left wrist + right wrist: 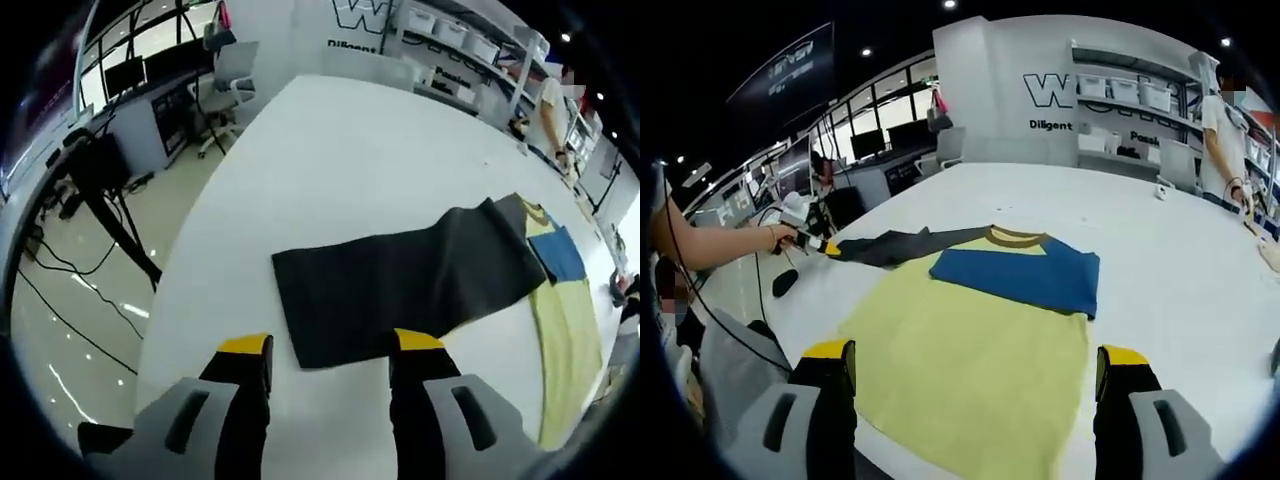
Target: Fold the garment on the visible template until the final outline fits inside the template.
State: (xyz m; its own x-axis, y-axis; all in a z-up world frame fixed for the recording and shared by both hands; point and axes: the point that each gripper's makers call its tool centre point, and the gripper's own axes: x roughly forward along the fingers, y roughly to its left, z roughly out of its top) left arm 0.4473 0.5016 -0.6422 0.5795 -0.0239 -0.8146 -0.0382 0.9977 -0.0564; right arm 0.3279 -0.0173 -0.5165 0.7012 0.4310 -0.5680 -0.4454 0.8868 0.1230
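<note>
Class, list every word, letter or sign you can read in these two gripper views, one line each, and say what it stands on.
"W": a large outlined letter on the white wall, cut off by shelving.
"Diligent": small black word on that wall, below the "W".
"Pas...": a further word behind the shelving, only partly legible.
Dark hanging banner: pale lettering, too blurred to read.
The garment shows no readable text.
</note>
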